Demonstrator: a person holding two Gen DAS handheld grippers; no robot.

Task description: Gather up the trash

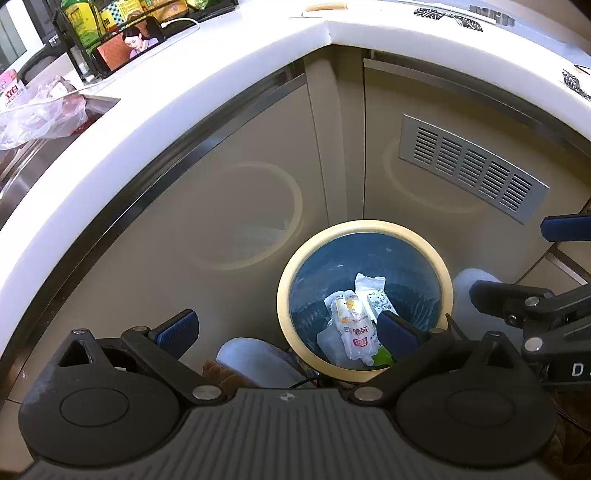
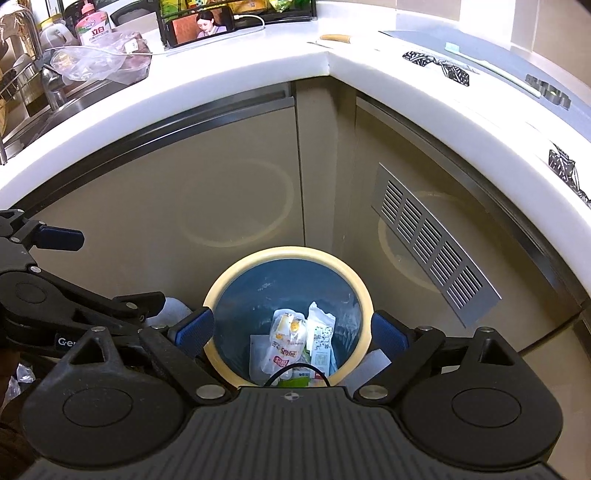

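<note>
Blue rubber pads line both claws, and both stand spread wide with nothing between them. The left gripper (image 1: pixel 286 332) hangs above the floor beside the trash bin (image 1: pixel 364 295), its right pad over the bin's near rim and its left pad over a grey slipper (image 1: pixel 255 358). The right gripper (image 2: pixel 291 330) is poised straight over the same bin, one pad outside each side of the cream rim (image 2: pixel 221 284), empty as well.

Down inside the bin, on its dark blue liner, lies the collected trash: a white pouch with yellow and red print (image 2: pixel 286 343), a white printed packet (image 2: pixel 321 339) just beside it on the right, and a bit of green wrapper at the near edge. A thin black cable (image 2: pixel 295 367) arcs across the near rim in the right wrist view.

The bin stands in the corner of beige cabinets, next to a grey vent grille (image 2: pixel 432 243). Above runs the white countertop (image 2: pixel 229 77), where black-and-white patterned wrappers (image 2: pixel 436 64) lie on the right. A phone (image 2: pixel 201 26) stands propped at the back, and a crumpled clear plastic bag (image 2: pixel 96 61) sits by the sink.
</note>
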